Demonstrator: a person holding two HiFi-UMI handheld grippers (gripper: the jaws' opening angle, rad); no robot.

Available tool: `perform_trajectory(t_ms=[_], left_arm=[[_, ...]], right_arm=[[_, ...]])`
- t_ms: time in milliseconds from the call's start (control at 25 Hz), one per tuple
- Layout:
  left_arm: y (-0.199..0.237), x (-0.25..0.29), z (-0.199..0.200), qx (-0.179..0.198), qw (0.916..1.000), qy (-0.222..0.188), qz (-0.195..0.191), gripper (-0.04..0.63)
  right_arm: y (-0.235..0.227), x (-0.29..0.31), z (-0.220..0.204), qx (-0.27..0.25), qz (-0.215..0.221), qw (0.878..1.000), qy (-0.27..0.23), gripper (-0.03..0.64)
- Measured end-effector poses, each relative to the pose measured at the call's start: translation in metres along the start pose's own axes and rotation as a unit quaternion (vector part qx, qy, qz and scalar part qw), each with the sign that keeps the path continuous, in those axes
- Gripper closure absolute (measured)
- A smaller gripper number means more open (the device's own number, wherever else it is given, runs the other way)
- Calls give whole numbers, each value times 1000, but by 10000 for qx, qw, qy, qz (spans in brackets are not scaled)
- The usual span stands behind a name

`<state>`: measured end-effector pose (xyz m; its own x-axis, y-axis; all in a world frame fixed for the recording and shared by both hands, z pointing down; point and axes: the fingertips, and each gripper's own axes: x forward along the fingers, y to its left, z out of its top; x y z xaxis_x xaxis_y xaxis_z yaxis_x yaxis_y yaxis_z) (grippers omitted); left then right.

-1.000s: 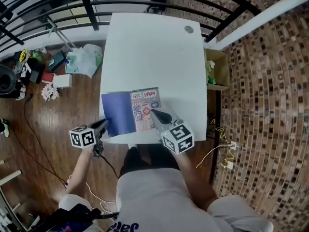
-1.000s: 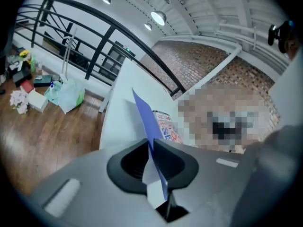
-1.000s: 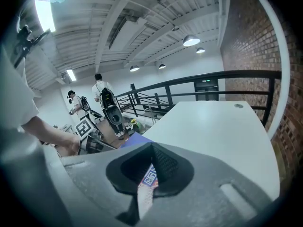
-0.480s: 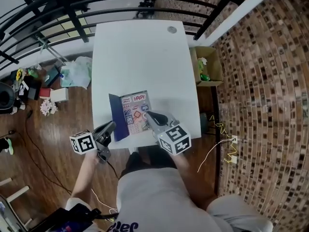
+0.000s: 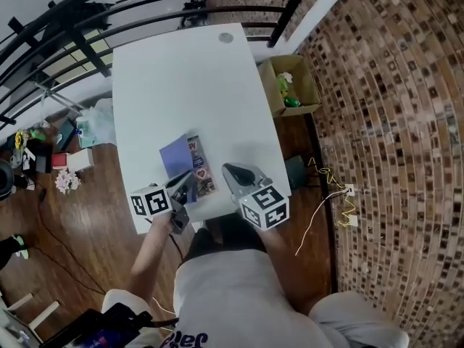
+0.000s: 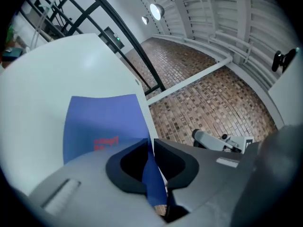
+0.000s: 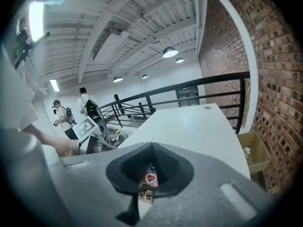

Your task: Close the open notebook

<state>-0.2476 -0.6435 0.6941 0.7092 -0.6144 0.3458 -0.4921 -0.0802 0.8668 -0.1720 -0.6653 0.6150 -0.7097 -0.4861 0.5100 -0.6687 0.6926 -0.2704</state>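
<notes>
While your left claw (image 5: 188, 175) pinches the blue cover (image 5: 175, 156) at its 6 o'clock corner, its jaws are opening, with the cover between the pads. Notebook (image 5: 190, 167) sits on the white desk (image 5: 196, 78), toward the desk's 6 o'clock edge, close to you. It is half shut: the cover stands up off the desk, tilted toward 3 o'clock over the sticker page (image 5: 202, 169), which lies flat. Your right claw (image 5: 226, 168) is at 3 o'clock of the notebook, jaws together and nothing in them, tips low just beside the page's edge. Cardboard box (image 5: 290, 85) stands on the floor at 3 o'clock of the desk. Black railing (image 5: 87, 20) runs past the desk's 12 o'clock side.
</notes>
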Motion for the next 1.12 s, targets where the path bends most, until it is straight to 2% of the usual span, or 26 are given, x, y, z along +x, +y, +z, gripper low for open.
perform_trajectory(t_ms=[200,320,520,760,920,1040,1120], left_arm=[[22,43,-19,-37,9992,198,331,543],[36,61,-27,131,9972,361,648,539],[55,81,-36,433,9889,624,1280,577],[56,81,-39,439,9872,729,1349,584],[21,52,-28,907,9884,450,1135,584],[-16,17,-20,1054,9912,-49,805,584],[-41,-14,-9,1321,9876,-474,697,584]], right_arm=[[-19,-16,-4,183,-240,9995,-100,626],[-26,-21,-8,299,-339,9989,-129,626],[-29,-28,-11,435,-447,9979,-201,626],[-12,-46,-7,313,-560,9973,-348,626],[17,-63,-3,-57,-676,9963,-523,626],[39,-78,-11,-114,-718,9956,-585,626],[55,-86,-17,-225,-664,9957,-600,626]])
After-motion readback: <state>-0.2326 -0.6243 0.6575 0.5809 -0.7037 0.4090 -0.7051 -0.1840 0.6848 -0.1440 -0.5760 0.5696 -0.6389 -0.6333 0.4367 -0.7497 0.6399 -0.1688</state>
